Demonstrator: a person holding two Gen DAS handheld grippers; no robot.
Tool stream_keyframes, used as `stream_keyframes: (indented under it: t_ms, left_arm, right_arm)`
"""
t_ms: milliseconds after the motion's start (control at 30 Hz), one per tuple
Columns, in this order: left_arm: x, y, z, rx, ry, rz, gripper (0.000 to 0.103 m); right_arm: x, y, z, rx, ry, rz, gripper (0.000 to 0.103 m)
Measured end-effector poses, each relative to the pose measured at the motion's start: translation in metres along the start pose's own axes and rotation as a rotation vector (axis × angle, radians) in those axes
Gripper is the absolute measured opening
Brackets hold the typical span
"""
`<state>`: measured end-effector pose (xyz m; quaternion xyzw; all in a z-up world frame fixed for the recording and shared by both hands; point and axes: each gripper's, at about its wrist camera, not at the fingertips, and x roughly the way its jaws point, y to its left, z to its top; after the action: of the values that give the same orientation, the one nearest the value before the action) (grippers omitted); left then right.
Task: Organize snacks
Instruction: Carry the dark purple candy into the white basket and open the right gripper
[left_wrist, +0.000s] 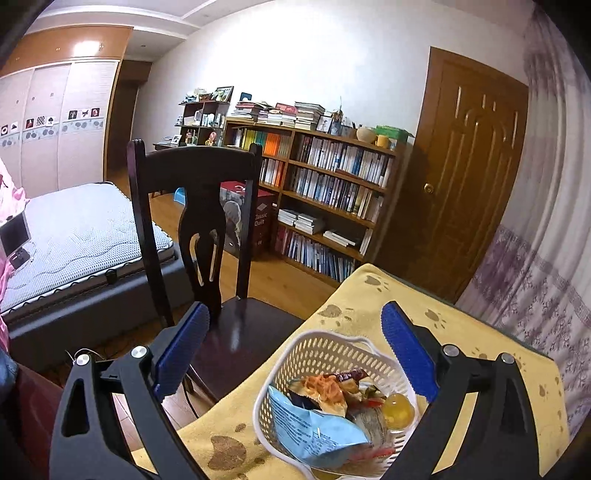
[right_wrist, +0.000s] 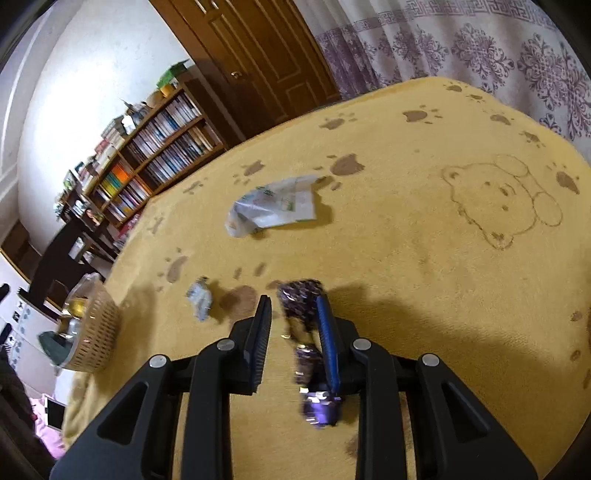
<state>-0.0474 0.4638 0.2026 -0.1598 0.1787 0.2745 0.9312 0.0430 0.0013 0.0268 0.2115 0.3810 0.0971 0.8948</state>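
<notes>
A purple foil snack packet (right_wrist: 308, 347) is seen lying on the yellow paw-print cloth (right_wrist: 424, 266), between the fingers of the right gripper (right_wrist: 295, 306); its right side is touched by the blue-padded finger, while a gap is left at the other finger (so the jaws are parted, not clamped). Just to the left a small pale wrapper (right_wrist: 200, 298) is found, and farther off a white printed packet (right_wrist: 275, 205). At the cloth's left edge a white perforated basket (left_wrist: 325, 349) is set, filled with a light-blue packet (left_wrist: 314, 424), a yellow jelly cup (left_wrist: 398, 408) and other snacks. The left gripper (left_wrist: 295, 325) is held wide open above the basket, nothing gripped. A dark wooden chair (left_wrist: 195, 206) is placed beside the table.
</notes>
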Motion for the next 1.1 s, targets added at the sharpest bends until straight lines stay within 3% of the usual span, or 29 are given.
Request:
stream_keyframes:
  t_ms: [167,333,533,667,833,933,1100]
  left_arm:
    - [-0.003,0.01,0.005,-0.033,-0.006,-0.005,0.096]
    - [-0.004,0.022,0.011,-0.073,-0.011,-0.009,0.096]
    - [-0.004,0.016,0.01,-0.054,-0.007,-0.029,0.096]
    - [-0.005,0.011,0.008,-0.038,-0.007,-0.04,0.096]
    - [-0.005,0.01,0.008,-0.037,-0.004,-0.045,0.096]
    - [-0.005,0.01,0.008,-0.041,-0.008,-0.043,0.096]
    - [-0.002,0.015,0.01,-0.063,-0.009,-0.042,0.096]
  right_arm:
    - [-0.01,0.034,0.0,-0.073,-0.024,0.033,0.026]
    - [-0.013,0.034,0.003,-0.112,-0.069,-0.058,0.031]
    - [0.013,0.021,0.005,-0.097,0.043,-0.04,0.035]
    - [0.034,0.025,-0.003,-0.135,0.095,-0.083,0.036]
    - [0.038,0.033,-0.007,-0.181,0.086,-0.14,0.028]
    - [0.034,0.036,-0.004,-0.147,0.094,-0.108,0.028]
    - [0.021,0.077,0.002,-0.164,0.094,0.033,0.028]
